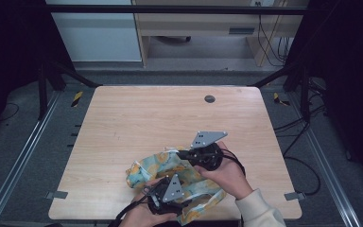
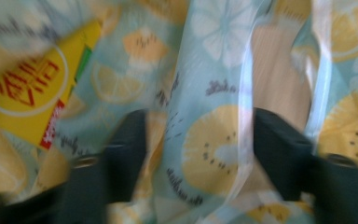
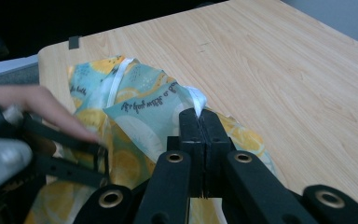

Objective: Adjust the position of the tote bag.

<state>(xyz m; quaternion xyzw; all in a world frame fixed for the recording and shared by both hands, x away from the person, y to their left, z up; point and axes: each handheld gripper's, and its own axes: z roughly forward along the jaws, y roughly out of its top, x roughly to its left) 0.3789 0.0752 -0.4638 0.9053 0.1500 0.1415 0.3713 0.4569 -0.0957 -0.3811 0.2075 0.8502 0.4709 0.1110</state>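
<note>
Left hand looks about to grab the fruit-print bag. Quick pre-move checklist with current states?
1. Right gripper clamped on the white trim of the bag: ok, jaws shut on it.
2. Left gripper straddling bag fabric: ok, printed fabric lies between its jaws.
3. Left jaws pressing the fabric: not ok, a gap shows on both sides.
4. Yellow packet outside the left jaws: ok, it lies off to the side.
5. Bag on the table, away from the edge: not ok, it lies at the near edge.

Right gripper is sitting with its jaws clamped tight together, while the left gripper is pointing down, jaws roughly half apart.
</note>
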